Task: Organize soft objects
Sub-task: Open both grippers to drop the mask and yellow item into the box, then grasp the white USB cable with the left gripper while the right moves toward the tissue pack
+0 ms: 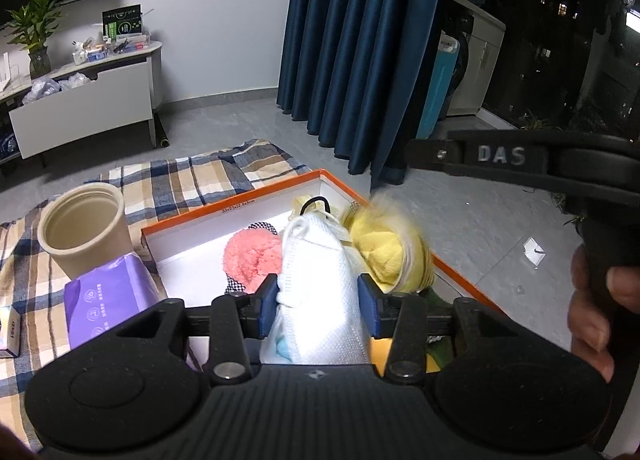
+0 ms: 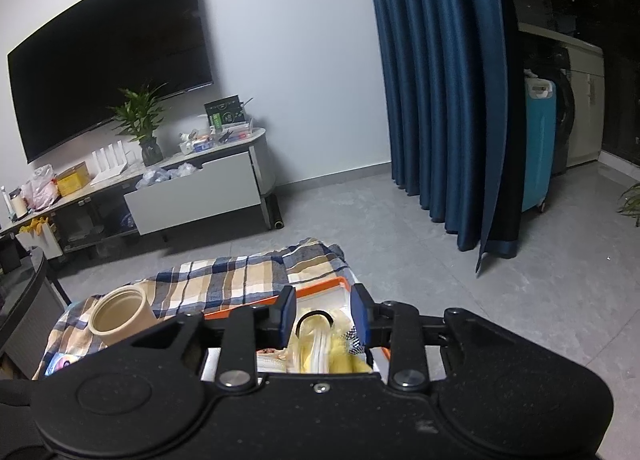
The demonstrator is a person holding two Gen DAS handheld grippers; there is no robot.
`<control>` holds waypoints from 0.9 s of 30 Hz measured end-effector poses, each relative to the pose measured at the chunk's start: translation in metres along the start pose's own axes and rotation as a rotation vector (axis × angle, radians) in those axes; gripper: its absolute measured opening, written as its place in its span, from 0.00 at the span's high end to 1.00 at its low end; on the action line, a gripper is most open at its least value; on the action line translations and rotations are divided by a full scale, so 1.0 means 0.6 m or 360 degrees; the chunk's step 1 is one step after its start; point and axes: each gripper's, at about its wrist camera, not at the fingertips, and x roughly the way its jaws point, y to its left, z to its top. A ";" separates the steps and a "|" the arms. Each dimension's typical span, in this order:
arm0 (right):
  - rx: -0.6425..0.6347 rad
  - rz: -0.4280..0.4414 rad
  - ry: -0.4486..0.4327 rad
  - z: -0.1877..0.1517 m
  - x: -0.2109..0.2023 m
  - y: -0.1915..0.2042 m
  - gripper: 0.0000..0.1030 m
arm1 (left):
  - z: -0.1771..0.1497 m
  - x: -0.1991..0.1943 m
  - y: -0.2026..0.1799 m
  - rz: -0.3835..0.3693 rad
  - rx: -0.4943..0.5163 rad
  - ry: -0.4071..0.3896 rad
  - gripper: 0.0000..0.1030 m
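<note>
Left gripper [image 1: 318, 302] pinches a white knit pouch [image 1: 320, 280], blue pads pressed to both its sides, above the orange-rimmed box [image 1: 256, 195]. Inside the box: pink fluffy item [image 1: 250, 258] at 10 o'clock of the pouch, yellow plush [image 1: 384, 248] at 2 o'clock (blurred). Right gripper [image 2: 323, 314] jaws spread, nothing pressed between them; yellow plush [image 2: 316, 344] lies below. Beige cup [image 1: 82, 230] and purple pack [image 1: 110, 298] sit at 9 o'clock of the box, on the plaid cloth [image 1: 192, 175].
</note>
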 end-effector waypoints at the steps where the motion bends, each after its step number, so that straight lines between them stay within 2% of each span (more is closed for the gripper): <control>1: 0.0009 0.0004 -0.0007 -0.001 -0.005 -0.002 0.64 | -0.001 0.001 0.000 -0.0007 -0.0010 0.0003 0.57; 6: 0.0011 0.0000 -0.0038 0.002 -0.029 -0.002 0.64 | -0.003 -0.005 0.003 -0.0023 -0.0031 -0.0012 0.47; 15: -0.0032 0.0076 -0.0084 0.000 -0.072 0.032 0.61 | -0.005 -0.053 0.025 0.0010 -0.0105 -0.0109 0.38; 23: -0.0096 0.0199 -0.0071 -0.010 -0.092 0.082 0.59 | -0.025 -0.126 0.096 0.0143 -0.0208 -0.0214 0.36; 27: -0.0131 0.0241 -0.0067 -0.012 -0.098 0.104 0.59 | -0.047 -0.156 0.158 0.0293 -0.0264 -0.0240 0.31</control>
